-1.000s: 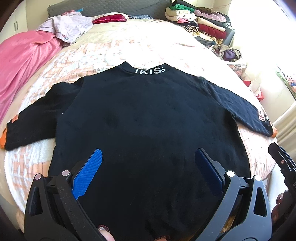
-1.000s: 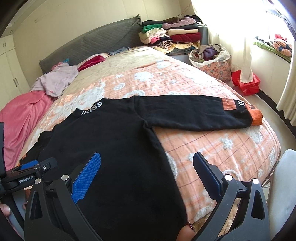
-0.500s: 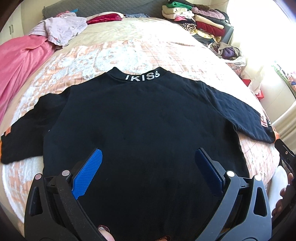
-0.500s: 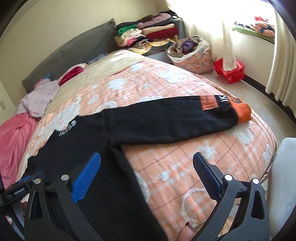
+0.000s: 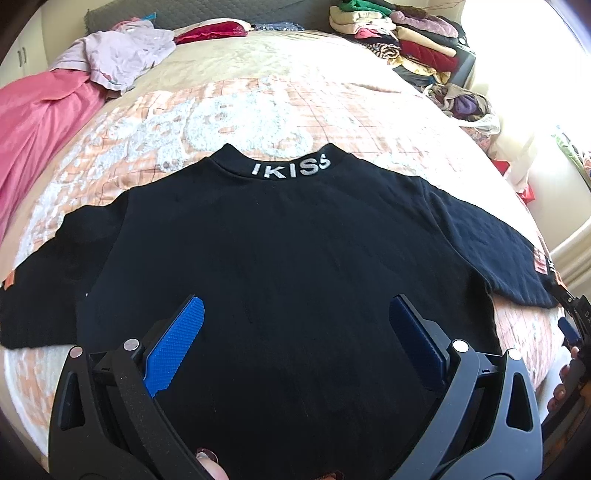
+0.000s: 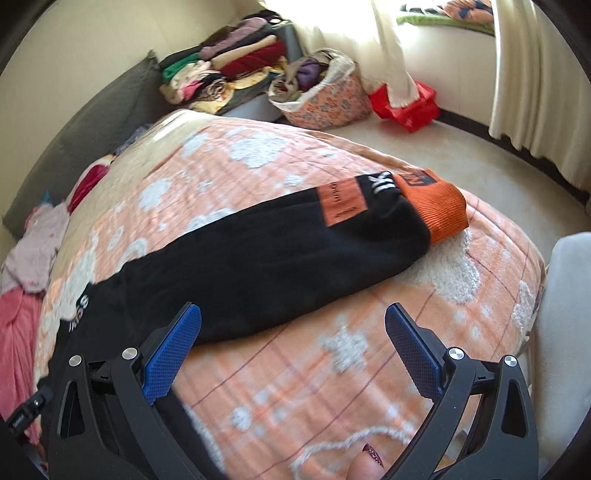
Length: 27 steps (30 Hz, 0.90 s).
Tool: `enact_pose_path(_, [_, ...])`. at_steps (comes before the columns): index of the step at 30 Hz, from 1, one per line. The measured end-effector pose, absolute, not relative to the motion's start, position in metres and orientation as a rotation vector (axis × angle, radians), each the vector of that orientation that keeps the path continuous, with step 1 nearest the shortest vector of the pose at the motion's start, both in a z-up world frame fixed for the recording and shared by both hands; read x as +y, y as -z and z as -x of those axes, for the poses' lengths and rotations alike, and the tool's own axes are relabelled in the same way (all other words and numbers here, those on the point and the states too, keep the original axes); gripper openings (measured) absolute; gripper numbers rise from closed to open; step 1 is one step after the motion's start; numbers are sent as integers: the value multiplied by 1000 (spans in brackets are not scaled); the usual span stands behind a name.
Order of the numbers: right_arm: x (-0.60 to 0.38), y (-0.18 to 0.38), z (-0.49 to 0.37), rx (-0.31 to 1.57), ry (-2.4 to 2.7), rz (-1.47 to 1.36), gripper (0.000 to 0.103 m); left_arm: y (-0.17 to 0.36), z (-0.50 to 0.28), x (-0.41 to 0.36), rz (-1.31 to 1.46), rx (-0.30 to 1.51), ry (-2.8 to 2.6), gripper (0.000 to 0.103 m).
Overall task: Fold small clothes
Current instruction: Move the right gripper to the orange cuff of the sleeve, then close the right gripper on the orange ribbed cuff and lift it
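Note:
A black sweatshirt (image 5: 280,251) with white letters on its collar lies flat on the bed, back up, both sleeves spread out. My left gripper (image 5: 295,332) hovers open above the lower middle of the sweatshirt's body, nothing between its blue pads. In the right wrist view the right sleeve (image 6: 280,254) runs to an orange cuff (image 6: 443,206) near the bed's corner. My right gripper (image 6: 291,343) stands open just in front of that sleeve, over the bedspread, holding nothing.
The peach patterned bedspread (image 6: 332,387) covers the bed. A pink blanket (image 5: 40,122) and a lilac garment (image 5: 122,62) lie at the far left. Stacked folded clothes (image 5: 399,33) stand at the head. A floral basket (image 6: 325,96) and a red bag (image 6: 406,103) are on the floor.
My right gripper has swung right, from over the sweatshirt's body toward the right sleeve and cuff. My left gripper has shifted slightly forward over the sweatshirt. Both stay open.

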State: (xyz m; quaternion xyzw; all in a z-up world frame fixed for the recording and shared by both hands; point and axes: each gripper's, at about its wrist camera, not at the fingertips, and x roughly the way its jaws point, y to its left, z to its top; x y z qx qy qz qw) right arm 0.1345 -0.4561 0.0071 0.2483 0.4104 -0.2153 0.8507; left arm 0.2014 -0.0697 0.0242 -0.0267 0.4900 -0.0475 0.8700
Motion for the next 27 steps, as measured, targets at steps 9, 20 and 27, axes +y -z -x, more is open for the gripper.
enact_pose_path(9, [-509, 21, -149, 891, 540, -615, 99, -15, -225, -72, 73, 1037, 93, 94])
enact_pose_path(20, [-549, 40, -171, 826, 528, -695, 99, -4, -241, -83, 57, 1049, 84, 94])
enact_pose_path(27, [-544, 33, -175, 791, 413, -711, 28, -4, -241, -82, 78, 1047, 91, 94])
